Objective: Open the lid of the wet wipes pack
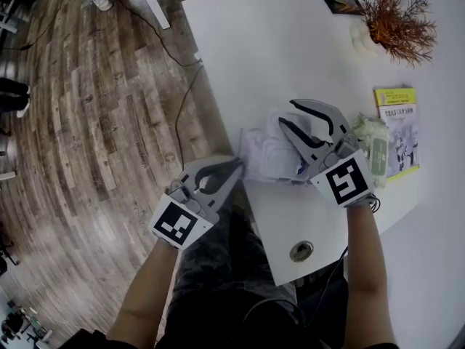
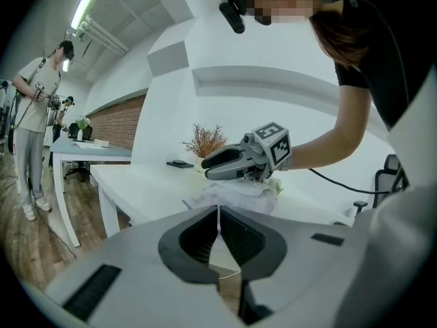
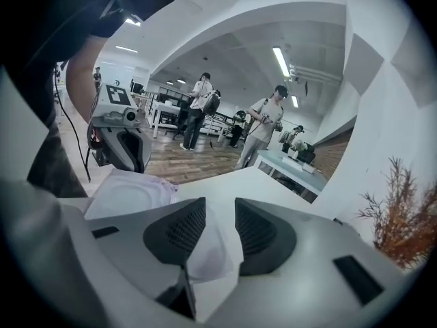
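The white wet wipes pack (image 1: pixel 265 151) lies at the near edge of the white table (image 1: pixel 254 57). My left gripper (image 1: pixel 237 163) comes in from the table's edge. Its jaws are shut, with a thin white strip of the pack's left edge between the pads (image 2: pixel 218 214). My right gripper (image 1: pixel 285 113) stands over the pack's top with its jaws open. In the right gripper view (image 3: pixel 220 214) a pale sheet lies in the gap, and neither pad presses on it. The pack's oval lid (image 3: pixel 130 195) shows to the left, near the left gripper (image 3: pixel 119 145).
A dried orange plant (image 1: pixel 392 20) in a white vase stands at the table's far right. A yellow booklet (image 1: pixel 398 129) and a pale green packet (image 1: pixel 375 150) lie right of the pack. Near the front edge is a cable hole (image 1: pixel 301 251). Several people stand in the room behind.
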{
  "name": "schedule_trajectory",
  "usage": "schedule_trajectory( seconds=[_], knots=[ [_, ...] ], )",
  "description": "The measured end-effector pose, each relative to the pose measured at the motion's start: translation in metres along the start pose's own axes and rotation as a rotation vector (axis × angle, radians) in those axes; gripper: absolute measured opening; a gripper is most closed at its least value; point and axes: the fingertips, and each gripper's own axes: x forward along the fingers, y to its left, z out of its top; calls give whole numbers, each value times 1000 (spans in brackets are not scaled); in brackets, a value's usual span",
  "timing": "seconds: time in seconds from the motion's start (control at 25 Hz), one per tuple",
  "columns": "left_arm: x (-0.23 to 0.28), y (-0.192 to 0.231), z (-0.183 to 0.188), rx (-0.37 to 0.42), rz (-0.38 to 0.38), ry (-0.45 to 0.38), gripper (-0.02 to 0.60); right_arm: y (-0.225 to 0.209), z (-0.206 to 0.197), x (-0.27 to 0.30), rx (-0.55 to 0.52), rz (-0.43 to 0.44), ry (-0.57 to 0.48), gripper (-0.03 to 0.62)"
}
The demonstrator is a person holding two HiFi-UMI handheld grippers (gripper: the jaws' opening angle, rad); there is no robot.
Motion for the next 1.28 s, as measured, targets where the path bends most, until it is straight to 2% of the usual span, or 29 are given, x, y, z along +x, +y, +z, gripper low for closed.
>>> schedule_trajectory(
  seconds=[0.2, 0.36, 0.8, 0.92, 1.28],
  knots=[
    [0, 1, -1, -11, 3, -2, 23, 6, -7, -2, -8, 56, 41, 59],
    [0, 2, -1, -16, 6, -1, 23, 7, -11, -3, 48, 75, 43, 29],
    [-2, 2, -4, -43, 15, -6, 23, 2, -26, -1, 428, 99, 39, 20],
    [-3, 1, -6, -57, 19, -6, 23, -1, -27, -4, 471, 70, 17, 21],
    [-11, -11, 0, -50, 32, -19, 23, -10, -16, -37, 502, -54, -60, 21]
  ],
)
